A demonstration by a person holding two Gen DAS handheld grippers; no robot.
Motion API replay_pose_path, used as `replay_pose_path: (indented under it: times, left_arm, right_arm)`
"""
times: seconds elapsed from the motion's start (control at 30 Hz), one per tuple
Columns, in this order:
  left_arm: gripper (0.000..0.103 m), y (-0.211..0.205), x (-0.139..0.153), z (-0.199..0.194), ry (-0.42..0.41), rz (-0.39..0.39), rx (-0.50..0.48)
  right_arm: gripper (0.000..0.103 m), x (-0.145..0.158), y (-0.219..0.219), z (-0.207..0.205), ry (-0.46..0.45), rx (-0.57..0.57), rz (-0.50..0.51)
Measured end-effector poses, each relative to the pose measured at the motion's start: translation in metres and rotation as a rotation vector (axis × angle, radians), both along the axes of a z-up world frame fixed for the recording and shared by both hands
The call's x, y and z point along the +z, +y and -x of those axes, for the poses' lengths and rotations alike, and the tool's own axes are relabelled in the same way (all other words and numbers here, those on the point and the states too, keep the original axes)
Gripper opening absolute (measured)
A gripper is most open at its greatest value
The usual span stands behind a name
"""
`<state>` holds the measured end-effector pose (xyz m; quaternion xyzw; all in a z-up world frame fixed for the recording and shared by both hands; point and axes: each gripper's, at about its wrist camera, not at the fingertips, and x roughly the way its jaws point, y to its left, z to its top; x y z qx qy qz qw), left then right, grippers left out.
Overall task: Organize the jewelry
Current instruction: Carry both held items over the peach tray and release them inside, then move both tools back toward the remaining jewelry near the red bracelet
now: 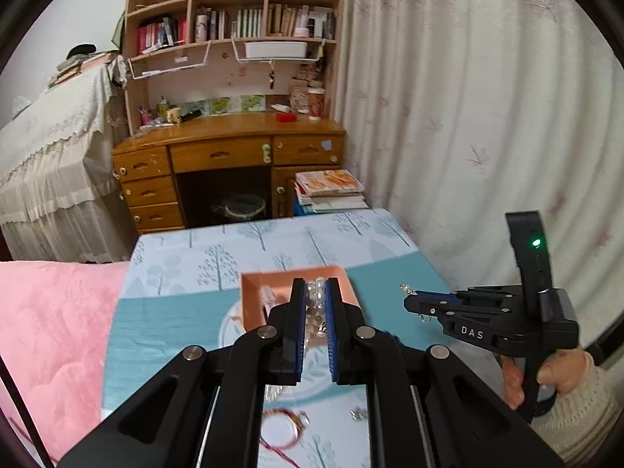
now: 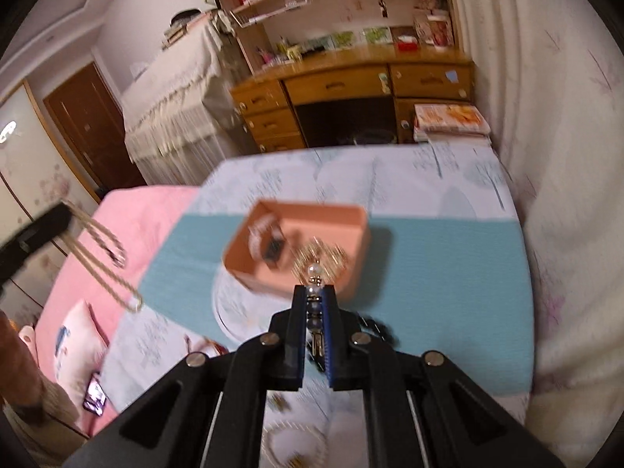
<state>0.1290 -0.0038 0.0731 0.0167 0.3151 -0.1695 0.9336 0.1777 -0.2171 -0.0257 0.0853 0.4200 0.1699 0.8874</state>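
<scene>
My left gripper (image 1: 316, 286) is shut on a clear beaded bracelet (image 1: 315, 304), held above the open pink box (image 1: 253, 292). In the right wrist view the left gripper (image 2: 66, 210) shows at the far left with a beaded strand (image 2: 105, 257) hanging from it. My right gripper (image 2: 315, 290) is shut on a pearl-and-gold earring (image 2: 316, 273) and hovers just in front of the pink box (image 2: 304, 238), which holds small items. In the left wrist view the right gripper (image 1: 407, 294) is to the right of the box.
A red string bracelet (image 1: 284, 425) and a small silver piece (image 1: 358, 414) lie on the tree-print bedspread (image 1: 195, 257) near me. A pink blanket (image 1: 50, 331) is on the left, a curtain (image 1: 487, 117) on the right, a wooden desk (image 1: 230, 148) beyond.
</scene>
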Motion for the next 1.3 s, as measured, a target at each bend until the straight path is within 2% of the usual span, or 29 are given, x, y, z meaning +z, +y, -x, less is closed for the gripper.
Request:
replay_pose_path:
  times: [0.13, 0.3, 0.47, 0.53, 0.57, 0.6, 0.7, 0.77, 0.97, 1.3]
  left_arm:
    - [0.007, 0.000, -0.012, -0.035, 0.023, 0.007, 0.034]
    - [0.007, -0.007, -0.040, -0.080, 0.062, 0.018, 0.055]
    - [0.007, -0.014, -0.084, -0.120, 0.118, -0.006, 0.088]
    - [0.011, -0.016, -0.102, -0.130, 0.143, -0.030, 0.103]
    - [0.024, -0.016, -0.110, -0.133, 0.160, -0.050, 0.114]
    - [0.046, -0.016, -0.116, -0.134, 0.172, -0.067, 0.123]
    - [0.079, -0.008, -0.123, -0.126, 0.146, -0.089, 0.168]
    - [0.087, -0.003, -0.121, -0.117, 0.119, -0.090, 0.172]
    - [0.088, 0.008, -0.107, -0.087, 0.071, -0.117, 0.194]
    - [0.089, 0.031, -0.081, -0.031, 0.031, -0.098, 0.246]
  right_arm:
    - [0.007, -0.004, 0.014, -0.029, 0.013, -0.022, -0.047]
    - [0.007, -0.025, 0.031, -0.064, 0.063, -0.024, -0.073]
    - [0.008, -0.055, 0.040, -0.087, 0.137, -0.025, -0.085]
    - [0.008, -0.066, 0.043, -0.092, 0.174, -0.028, -0.082]
    - [0.008, -0.071, 0.044, -0.094, 0.190, -0.033, -0.077]
    - [0.008, -0.076, 0.045, -0.094, 0.213, -0.035, -0.073]
    - [0.009, -0.080, 0.044, -0.088, 0.228, -0.042, -0.056]
    - [0.010, -0.079, 0.047, -0.082, 0.219, -0.037, -0.042]
    - [0.012, -0.067, 0.048, -0.058, 0.188, -0.033, -0.017]
    - [0.012, -0.038, 0.052, -0.002, 0.124, -0.015, -0.022]
